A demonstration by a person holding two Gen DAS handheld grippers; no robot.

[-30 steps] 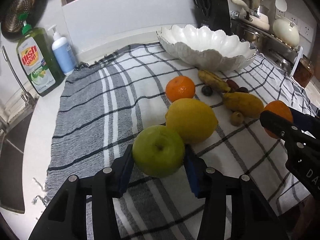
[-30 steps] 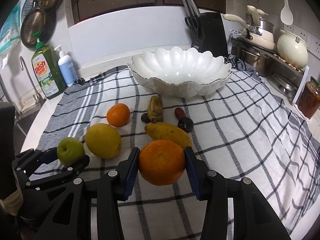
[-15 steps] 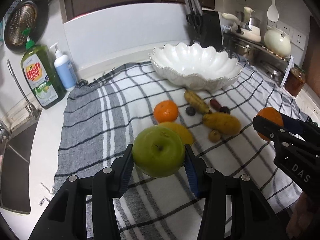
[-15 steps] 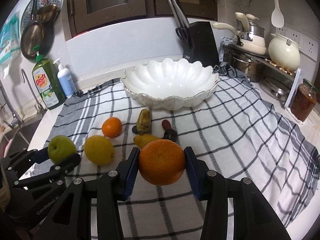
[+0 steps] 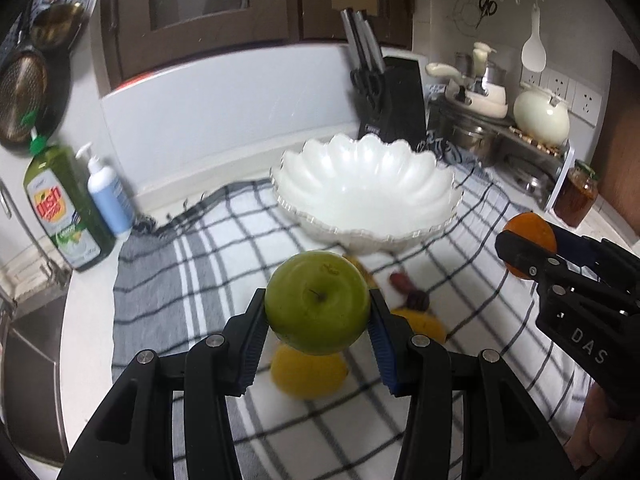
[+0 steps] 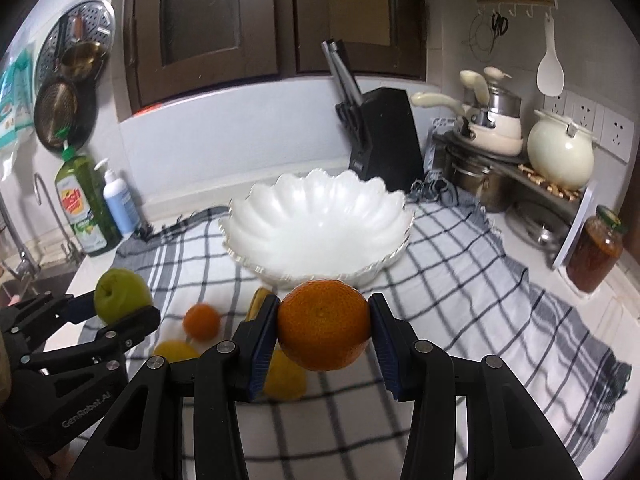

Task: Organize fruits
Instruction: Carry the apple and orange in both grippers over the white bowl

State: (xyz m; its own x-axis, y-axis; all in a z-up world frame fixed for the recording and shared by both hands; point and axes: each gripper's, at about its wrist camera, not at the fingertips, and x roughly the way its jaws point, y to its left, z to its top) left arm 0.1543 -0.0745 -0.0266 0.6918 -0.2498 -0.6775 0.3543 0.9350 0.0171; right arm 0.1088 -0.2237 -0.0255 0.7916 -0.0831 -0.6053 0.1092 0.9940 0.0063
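My left gripper is shut on a green apple and holds it in the air above the checked cloth. My right gripper is shut on a large orange, also raised; it shows in the left wrist view at the right. The apple shows at the left in the right wrist view. The white scalloped bowl stands empty ahead of both grippers. On the cloth below lie a lemon, a small orange, a yellow mango and small dark fruits.
A knife block stands behind the bowl. Dish soap and a pump bottle stand at the back left by the sink. Pots on a rack and a jar are at the right.
Both grippers have risen off the cloth with their fruits and moved toward the bowl. The fruits left on the cloth now lie lower in both views.
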